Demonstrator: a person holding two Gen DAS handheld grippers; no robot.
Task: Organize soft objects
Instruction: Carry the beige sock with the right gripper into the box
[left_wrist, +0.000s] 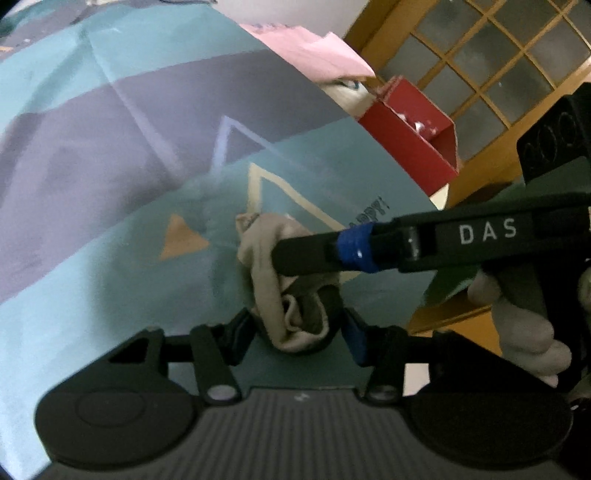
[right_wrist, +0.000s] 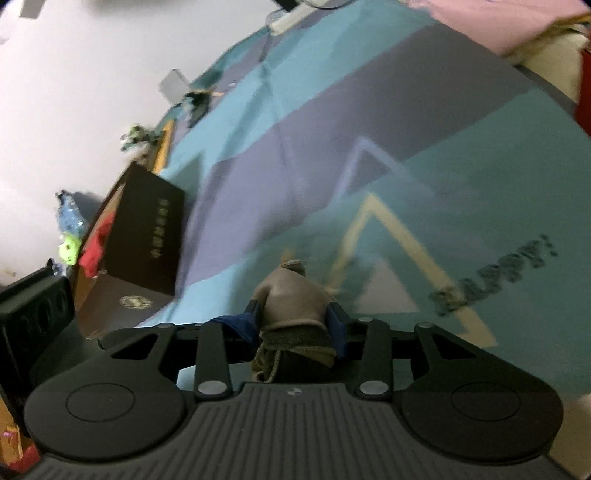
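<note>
1. Rolling or bundling a beige sock looks like the step in hand: the sock is bunched into a loose wad above a teal and grey patterned bedspread, and both tools are working on it at once.

2. Pinching the sock, the right gripper has its blue-padded jaws drawn in against the fabric on both sides; in its own view the beige part bulges forward past the fingertips while a darker olive cuff hangs back toward the camera.

3. Standing half spread, the left gripper has the lower end of the wad between its jaws. The pads lie close beside the fabric, but I cannot tell whether they press on it or merely flank it.

4. Seen from the left wrist, the right tool comes in from the right edge of the picture and its tip bites the upper part of the wad, so the two tools meet the sock at different ends.

5. Judging by this, the next move calls for the left jaws to close firmly on the cuff end, so the bundle can be tucked or carried without unrolling.

6. Beyond the bedspread's far edge stands a red box, and a dark brown box sits at its other side; either could be the sock's destination, which I cannot settle.
</note>
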